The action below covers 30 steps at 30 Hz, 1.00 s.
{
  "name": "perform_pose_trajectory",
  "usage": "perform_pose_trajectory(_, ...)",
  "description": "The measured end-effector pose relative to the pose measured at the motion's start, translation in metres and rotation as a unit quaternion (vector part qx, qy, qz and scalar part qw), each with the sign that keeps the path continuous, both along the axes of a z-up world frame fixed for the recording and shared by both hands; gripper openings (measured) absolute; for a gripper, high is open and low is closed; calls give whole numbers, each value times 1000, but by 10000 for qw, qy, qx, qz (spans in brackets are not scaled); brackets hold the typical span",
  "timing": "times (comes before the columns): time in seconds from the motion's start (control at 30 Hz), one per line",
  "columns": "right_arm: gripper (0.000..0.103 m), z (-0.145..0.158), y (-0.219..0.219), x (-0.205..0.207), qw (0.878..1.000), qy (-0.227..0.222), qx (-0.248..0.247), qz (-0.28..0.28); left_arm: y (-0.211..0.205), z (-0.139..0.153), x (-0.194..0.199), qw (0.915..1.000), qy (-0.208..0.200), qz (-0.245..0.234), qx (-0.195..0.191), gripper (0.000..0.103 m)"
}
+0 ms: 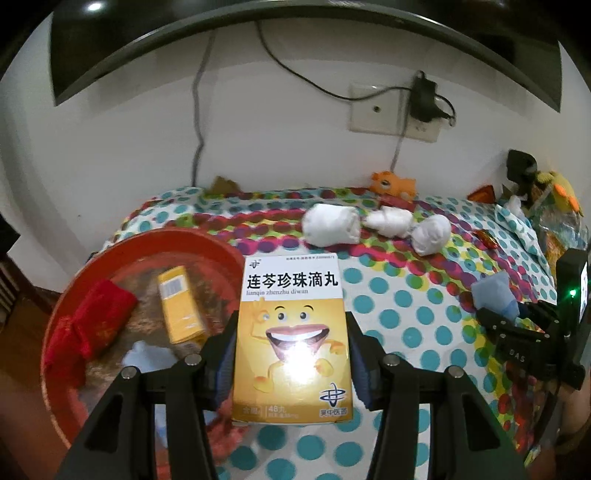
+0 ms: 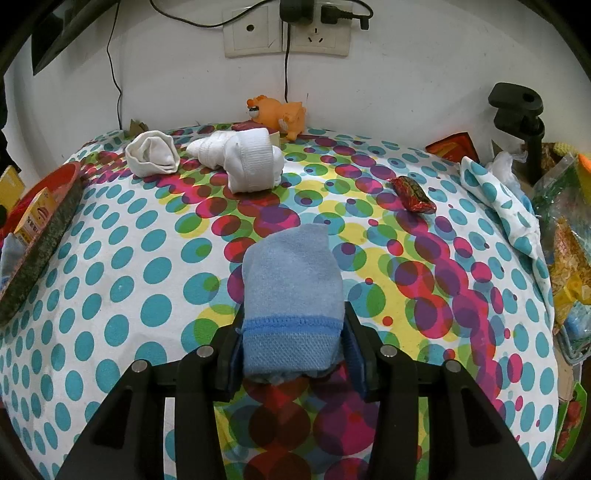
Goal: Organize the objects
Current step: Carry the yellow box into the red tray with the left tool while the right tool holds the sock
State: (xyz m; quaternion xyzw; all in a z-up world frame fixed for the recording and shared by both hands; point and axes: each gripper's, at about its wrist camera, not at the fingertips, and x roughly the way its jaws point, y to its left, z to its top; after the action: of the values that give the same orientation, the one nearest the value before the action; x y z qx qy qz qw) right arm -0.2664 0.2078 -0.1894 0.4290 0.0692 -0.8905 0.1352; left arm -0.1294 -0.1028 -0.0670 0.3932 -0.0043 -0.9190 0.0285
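My left gripper (image 1: 291, 354) is shut on a yellow and white medicine box (image 1: 291, 332) with a smiling cartoon face, held upright at the right rim of a round red tray (image 1: 62, 306). Inside the tray lie a second yellow box (image 1: 181, 306), a red pouch (image 1: 88, 328) and something pale blue (image 1: 147, 356). My right gripper (image 2: 291, 350) is shut on a rolled light blue sock (image 2: 291, 295) over the dotted tablecloth (image 2: 122, 288); it also shows at the right in the left wrist view, right gripper (image 1: 517, 325).
Rolled white socks (image 2: 240, 158) lie at the back of the table, with an orange toy (image 2: 277, 114) by the wall. A red wrapped snack (image 2: 412, 194) lies to the right. Bags and clutter (image 2: 569, 236) crowd the right edge, near a black clamp (image 2: 517, 110). Cables hang from wall sockets (image 2: 284, 33).
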Motion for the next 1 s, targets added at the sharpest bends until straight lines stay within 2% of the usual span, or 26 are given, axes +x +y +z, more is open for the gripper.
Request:
perform_pose_trajectory(0.17,43,0,-1,0,10000,-2,-2,-5,-26,10,13,9999,72,132,-27,52)
perform_pose_trajectory(0.3,43,0,-2,0,10000,-3,0,-13,-51,14,23,9990,78,363,-268,52)
perform_pose_trajectory(0.53,43,0,-3,1,10000,-3,2,-25,-97,14,37,9965,58,750,-367,52)
perform_pose_trajectory(0.77,43,1,-4,1,10000,2,15,-35,-139,-1,44,9923,-85,1188,-341,52)
perform_pose_trajectory(1.0,43,1,-4,1,10000,0,16,-43,-164,-24,47,9888,-318,1437,-247,52)
